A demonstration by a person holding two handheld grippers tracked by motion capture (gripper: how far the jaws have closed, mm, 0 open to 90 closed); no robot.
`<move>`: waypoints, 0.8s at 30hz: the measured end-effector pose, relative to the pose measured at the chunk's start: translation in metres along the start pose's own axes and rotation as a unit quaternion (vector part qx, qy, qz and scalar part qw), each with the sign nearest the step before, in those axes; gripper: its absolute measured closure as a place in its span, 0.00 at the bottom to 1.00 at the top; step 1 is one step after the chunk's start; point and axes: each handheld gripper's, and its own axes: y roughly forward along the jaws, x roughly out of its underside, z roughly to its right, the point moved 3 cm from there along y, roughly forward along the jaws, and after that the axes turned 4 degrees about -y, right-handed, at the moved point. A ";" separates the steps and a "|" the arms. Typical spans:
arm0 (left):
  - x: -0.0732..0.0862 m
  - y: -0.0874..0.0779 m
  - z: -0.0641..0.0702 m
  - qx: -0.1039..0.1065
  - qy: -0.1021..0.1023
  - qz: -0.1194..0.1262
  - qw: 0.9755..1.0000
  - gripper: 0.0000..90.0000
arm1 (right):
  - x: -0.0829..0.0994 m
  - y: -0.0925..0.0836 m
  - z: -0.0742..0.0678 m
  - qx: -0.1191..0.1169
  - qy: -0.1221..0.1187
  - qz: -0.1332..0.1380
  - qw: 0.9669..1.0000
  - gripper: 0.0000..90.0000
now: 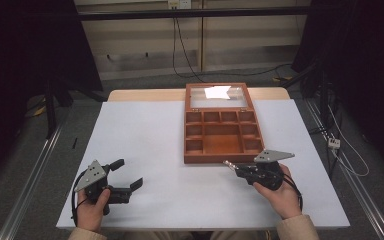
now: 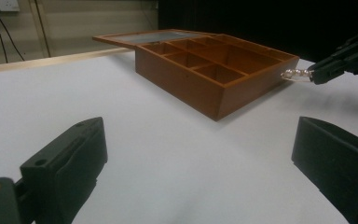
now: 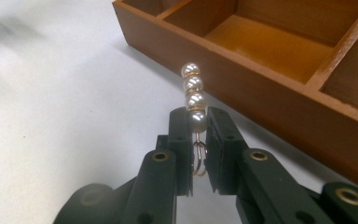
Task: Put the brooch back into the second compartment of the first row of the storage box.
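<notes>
Here the right gripper (image 3: 197,122) pinches a pearl pin (image 3: 193,95) beside the open, empty wooden box (image 3: 279,88); left gripper (image 1: 125,176) gapes.

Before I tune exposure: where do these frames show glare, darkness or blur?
High view: white glare on the box's glass lid, dark sides. Left gripper view: near claw fingers soft. Right gripper view: pearl string sharp, wooden box softer.

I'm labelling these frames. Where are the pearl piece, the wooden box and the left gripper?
pearl piece (image 3: 193,95): right gripper view, third pearl down.
wooden box (image 1: 211,158): high view, near front wall.
left gripper (image 1: 126,174): high view, gap between its open fingertips.
</notes>
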 end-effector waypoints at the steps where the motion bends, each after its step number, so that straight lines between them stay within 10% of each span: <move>1: 0.000 0.000 0.000 0.000 0.001 0.000 1.000 0.04 | -0.001 -0.001 0.000 0.000 -0.001 0.000 1.000 0.90; 24: 0.000 -0.003 -0.002 -0.003 0.004 0.000 1.000 0.04 | -0.029 -0.005 0.002 -0.016 -0.010 0.005 1.000 0.90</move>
